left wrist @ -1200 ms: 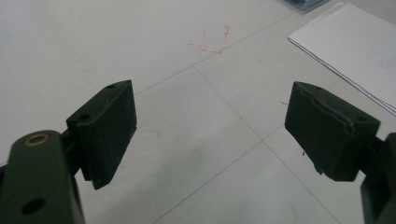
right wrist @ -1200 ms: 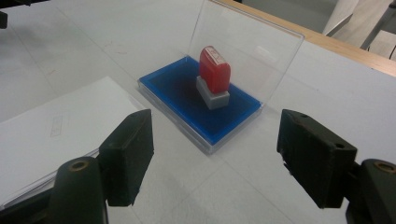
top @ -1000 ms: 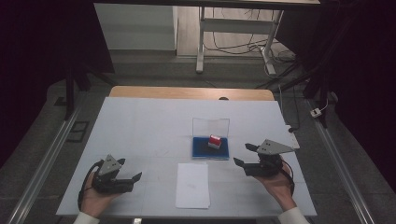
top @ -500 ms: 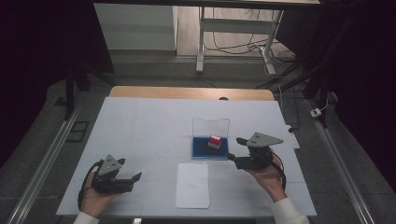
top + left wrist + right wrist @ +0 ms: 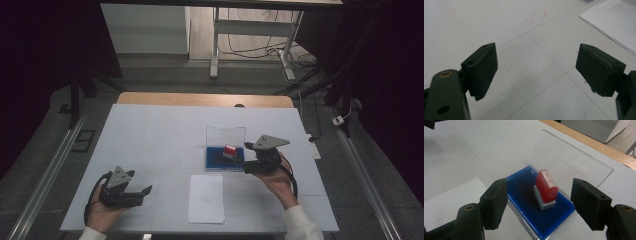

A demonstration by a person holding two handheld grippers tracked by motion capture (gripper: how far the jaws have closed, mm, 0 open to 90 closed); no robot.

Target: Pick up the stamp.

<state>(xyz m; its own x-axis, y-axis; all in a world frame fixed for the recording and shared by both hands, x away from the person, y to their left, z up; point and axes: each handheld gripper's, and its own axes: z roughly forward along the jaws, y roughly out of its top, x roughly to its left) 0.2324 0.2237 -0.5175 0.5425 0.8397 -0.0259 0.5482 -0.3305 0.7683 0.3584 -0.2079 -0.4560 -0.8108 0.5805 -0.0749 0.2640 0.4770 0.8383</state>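
Observation:
A red stamp (image 5: pixel 230 150) (image 5: pixel 546 186) with a grey base stands upright on a blue ink pad (image 5: pixel 215 161) (image 5: pixel 521 192), whose clear lid (image 5: pixel 225 135) (image 5: pixel 566 162) is raised behind it. My right gripper (image 5: pixel 247 157) (image 5: pixel 540 195) sits just right of the pad, open, its jaws framing the stamp from a short distance without touching it. At the front left, my left gripper (image 5: pixel 145 191) (image 5: pixel 536 67) rests low over the white table, open, with nothing between its jaws.
A white sheet of paper (image 5: pixel 206 198) (image 5: pixel 616 22) (image 5: pixel 446 202) lies on the table (image 5: pixel 150 135) in front of the pad, between the two hands. A wooden strip runs along the table's far edge. Faint red marks (image 5: pixel 537 17) show on the tabletop.
My right gripper has moved left, from the table's right side up to the ink pad's right edge. The left hand has stayed put.

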